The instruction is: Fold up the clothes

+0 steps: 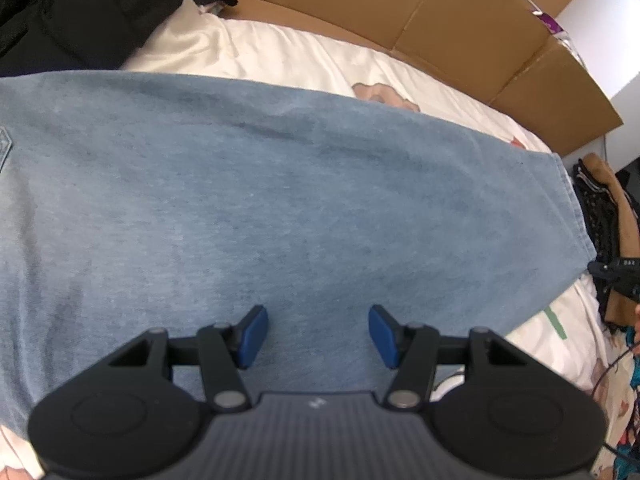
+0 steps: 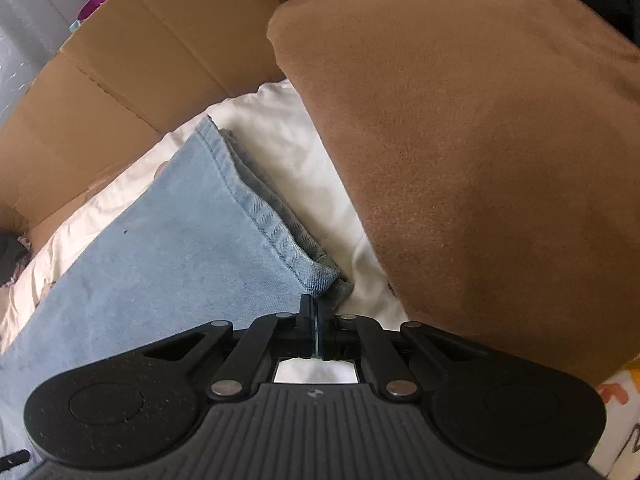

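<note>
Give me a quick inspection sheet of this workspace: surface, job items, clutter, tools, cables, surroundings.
Surface: white bed sheet, printed patches.
Job's things: blue denim garment spread flat.
Clutter: brown garment right of the hem; black clothing at the far corner.
Tools: left tool open above the denim, nothing between its pads; right tool shut at the denim's hem corner.
Cables: thin dark cable at the bed's edge.
Surroundings: flattened cardboard along the far side.

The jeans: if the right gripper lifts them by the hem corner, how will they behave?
The jeans will probably drape, not stay flat: the hem already shows soft layers. Denim this broad likely feels heavy and drags on the white sheet. The right gripper pinches only a corner, so slipping is possible.
</note>
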Demonstrator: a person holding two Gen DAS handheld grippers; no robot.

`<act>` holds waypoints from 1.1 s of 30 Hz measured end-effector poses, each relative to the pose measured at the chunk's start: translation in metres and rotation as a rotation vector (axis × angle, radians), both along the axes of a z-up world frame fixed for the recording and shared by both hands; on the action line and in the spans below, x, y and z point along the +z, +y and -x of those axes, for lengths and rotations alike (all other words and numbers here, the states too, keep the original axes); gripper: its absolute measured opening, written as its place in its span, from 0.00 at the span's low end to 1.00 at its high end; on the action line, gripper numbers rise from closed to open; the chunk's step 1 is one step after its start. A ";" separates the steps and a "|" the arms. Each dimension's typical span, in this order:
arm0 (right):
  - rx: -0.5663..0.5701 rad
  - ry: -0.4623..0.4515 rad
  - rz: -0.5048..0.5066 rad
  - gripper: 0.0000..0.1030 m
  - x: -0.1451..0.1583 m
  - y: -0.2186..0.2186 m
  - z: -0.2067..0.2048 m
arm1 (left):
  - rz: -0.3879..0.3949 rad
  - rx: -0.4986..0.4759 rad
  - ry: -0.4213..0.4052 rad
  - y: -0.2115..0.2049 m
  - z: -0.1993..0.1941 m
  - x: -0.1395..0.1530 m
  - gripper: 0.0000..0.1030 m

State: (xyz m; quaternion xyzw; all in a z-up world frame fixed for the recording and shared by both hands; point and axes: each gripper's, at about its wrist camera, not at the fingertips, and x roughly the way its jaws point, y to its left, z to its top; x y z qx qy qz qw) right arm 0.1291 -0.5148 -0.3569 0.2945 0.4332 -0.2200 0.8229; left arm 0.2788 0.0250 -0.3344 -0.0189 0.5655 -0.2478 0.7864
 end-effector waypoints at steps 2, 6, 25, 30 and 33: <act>-0.023 0.002 0.024 0.00 0.003 0.000 0.003 | 0.001 -0.001 0.000 0.000 0.000 0.000 0.57; -0.003 -0.063 -0.009 0.00 0.003 0.000 0.011 | 0.004 -0.004 0.002 0.000 0.000 0.000 0.57; -0.013 -0.144 -0.306 0.31 -0.037 0.015 0.010 | 0.018 -0.034 0.018 -0.007 0.006 -0.004 0.57; -0.022 -0.158 -0.377 0.01 -0.047 0.021 0.011 | 0.023 -0.041 0.019 -0.011 0.007 -0.004 0.57; -0.034 -0.154 -0.386 0.00 -0.045 0.019 0.011 | 0.027 -0.052 0.016 -0.011 0.008 -0.002 0.57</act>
